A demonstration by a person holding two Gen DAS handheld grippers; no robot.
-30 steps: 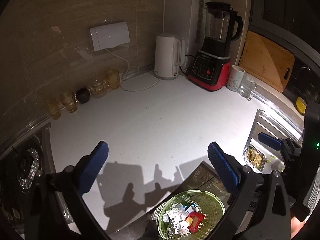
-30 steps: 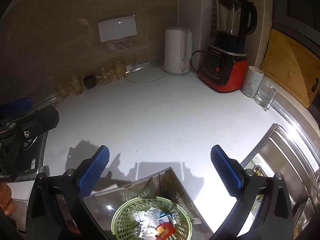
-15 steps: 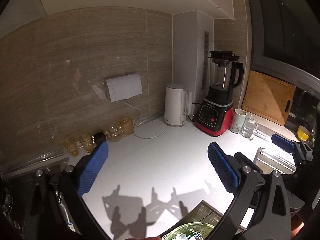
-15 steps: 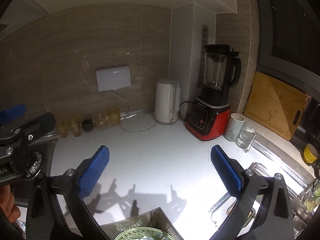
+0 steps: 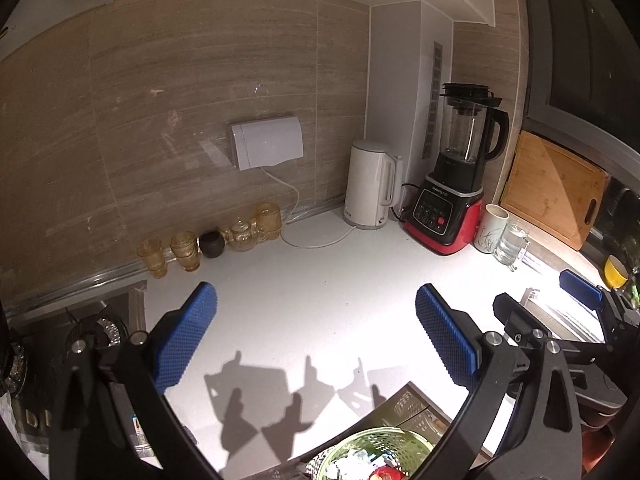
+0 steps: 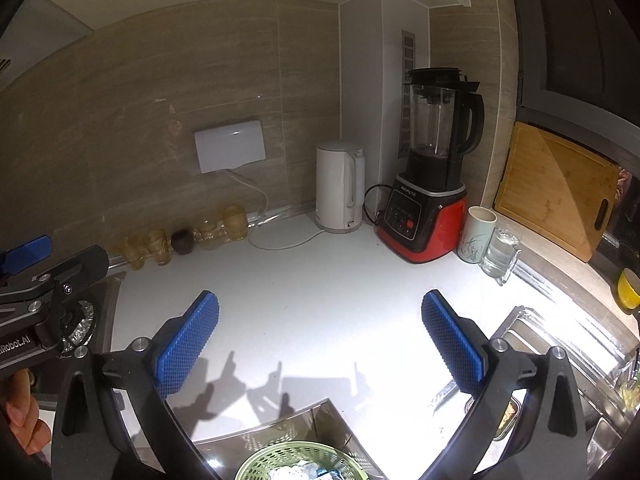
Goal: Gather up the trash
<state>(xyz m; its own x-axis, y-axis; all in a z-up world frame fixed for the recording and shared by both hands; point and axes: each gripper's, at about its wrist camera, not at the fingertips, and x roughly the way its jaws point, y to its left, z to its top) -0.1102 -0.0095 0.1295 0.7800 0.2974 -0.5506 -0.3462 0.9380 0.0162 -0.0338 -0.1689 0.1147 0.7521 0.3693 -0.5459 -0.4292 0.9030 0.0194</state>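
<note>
Currently both tools are standing wide open and gripping nothing: the left tool (image 5: 316, 336) and the right tool (image 6: 320, 340) are hanging side by side above the white bench (image 5: 320, 280). No loose trash is showing on the bench. The green basket (image 6: 294, 460) is sitting below the bench's near edge, under both tools, already holding crumpled trash (image 5: 352, 468). Being round, it is showing no long axis and is opening upward. Neither tool is judged clearly nearer.
</note>
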